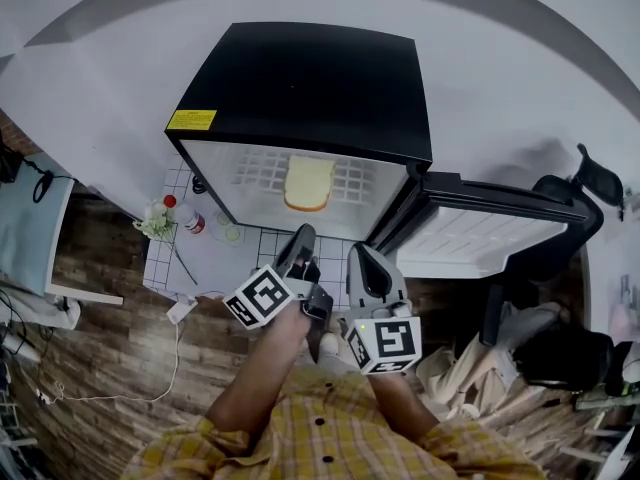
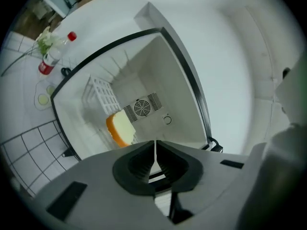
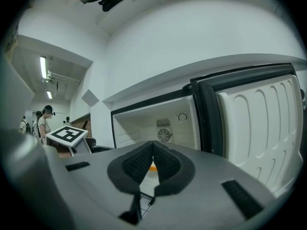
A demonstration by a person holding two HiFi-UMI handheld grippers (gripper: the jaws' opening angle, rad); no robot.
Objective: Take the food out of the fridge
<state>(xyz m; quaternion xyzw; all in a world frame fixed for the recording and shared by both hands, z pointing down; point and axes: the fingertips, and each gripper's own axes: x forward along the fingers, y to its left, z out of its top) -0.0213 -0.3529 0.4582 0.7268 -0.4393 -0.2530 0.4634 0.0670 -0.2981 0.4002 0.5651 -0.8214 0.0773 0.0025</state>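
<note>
A small black fridge [image 1: 300,88] stands open. A slice of bread [image 1: 307,184] with an orange-brown crust lies on its white wire shelf [image 1: 355,180]. In the left gripper view the bread [image 2: 120,127] lies just beyond my jaws, with a round fan on the back wall behind it. My left gripper [image 1: 300,236] hangs in front of the opening, rolled to one side, shut and empty. My right gripper [image 1: 362,254] is beside it, also shut and empty. In the right gripper view only an orange bit of the bread [image 3: 152,167] shows between the pads.
The fridge door [image 1: 490,230] swings open to the right. Left of the fridge, a red-capped bottle [image 1: 186,215] and a small plant [image 1: 155,220] stand on a white tiled surface [image 1: 225,253]. A cable [image 1: 175,343] lies on the wooden floor. A dark chair [image 1: 565,268] is at the right.
</note>
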